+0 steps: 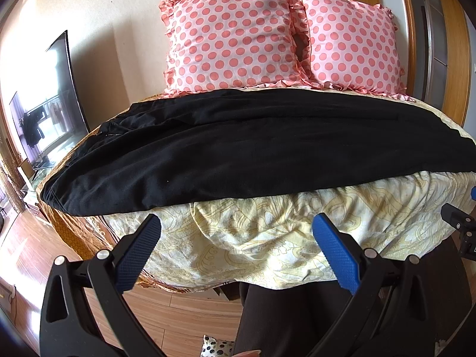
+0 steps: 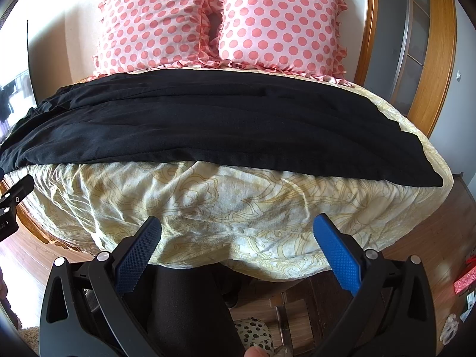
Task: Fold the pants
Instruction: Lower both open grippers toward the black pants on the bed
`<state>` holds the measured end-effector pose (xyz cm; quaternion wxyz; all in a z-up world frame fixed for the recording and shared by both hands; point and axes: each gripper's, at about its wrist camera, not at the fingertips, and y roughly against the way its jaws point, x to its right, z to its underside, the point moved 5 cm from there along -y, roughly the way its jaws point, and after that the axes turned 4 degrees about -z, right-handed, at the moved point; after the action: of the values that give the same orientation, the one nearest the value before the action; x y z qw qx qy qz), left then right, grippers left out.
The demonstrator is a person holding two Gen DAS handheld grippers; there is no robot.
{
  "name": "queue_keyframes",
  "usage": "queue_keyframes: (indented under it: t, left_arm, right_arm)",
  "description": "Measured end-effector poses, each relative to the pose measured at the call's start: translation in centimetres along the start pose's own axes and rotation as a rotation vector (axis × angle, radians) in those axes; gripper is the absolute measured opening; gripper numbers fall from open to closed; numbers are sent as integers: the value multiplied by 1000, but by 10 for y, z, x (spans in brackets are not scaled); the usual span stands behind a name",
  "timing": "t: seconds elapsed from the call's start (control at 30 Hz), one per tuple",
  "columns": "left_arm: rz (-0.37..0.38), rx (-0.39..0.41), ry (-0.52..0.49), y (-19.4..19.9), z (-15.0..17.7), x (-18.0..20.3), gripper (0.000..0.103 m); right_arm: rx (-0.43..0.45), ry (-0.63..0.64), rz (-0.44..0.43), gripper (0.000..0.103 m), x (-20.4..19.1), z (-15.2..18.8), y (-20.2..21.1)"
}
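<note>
Here are the black pants (image 1: pixel 238 145), spread lengthwise across the bed (image 1: pixel 253 232), lying flat on the pale yellow patterned sheet just in front of two pink polka-dot pillows (image 1: pixel 232 35) propped against the wall. The far edge of the fabric runs right up to the pillows' frilled hems; the near edge stops short of the mattress edge, leaving a band of wrinkled sheet bare.

The left gripper (image 1: pixel 236 232) hangs over that bare band, blue pads spread wide, nothing between them, clear of the cloth. The right gripper (image 2: pixel 238 232) is the same: fingers parted, empty, hovering above the sheet and short of the pants.

Now the differences. The left wrist view catches the left end of the pants, bunched and draping toward the bed's corner, with a dark television (image 1: pixel 50 104) against the wall beyond and wooden floor (image 1: pixel 29 244) below. At its right edge a black piece of the other tool pokes in.

The right wrist view gives the opposite end: the pants (image 2: pixel 226 131) finish in a neat straight corner at the right, resting on the sheet near the bed's rounded edge, with a wooden door frame (image 2: pixel 440 68) behind. A red patterned box (image 2: pixel 464 279) sits on the floor at far right. Both views show the person's dark-clad legs below the mattress.
</note>
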<state>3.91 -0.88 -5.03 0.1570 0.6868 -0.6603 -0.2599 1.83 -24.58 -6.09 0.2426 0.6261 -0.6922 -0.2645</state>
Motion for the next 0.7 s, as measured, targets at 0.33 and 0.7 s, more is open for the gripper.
queue_keyframes:
  t: [0.33,0.7]
  left_arm:
    - [-10,24,3,2,-8,-4,101]
    - [166,53,176,-26,-78,-31,101]
  right_arm:
    - [13,2,1,102,10,-4,-1]
    - [99,-293,-28,102,150,-127,-24]
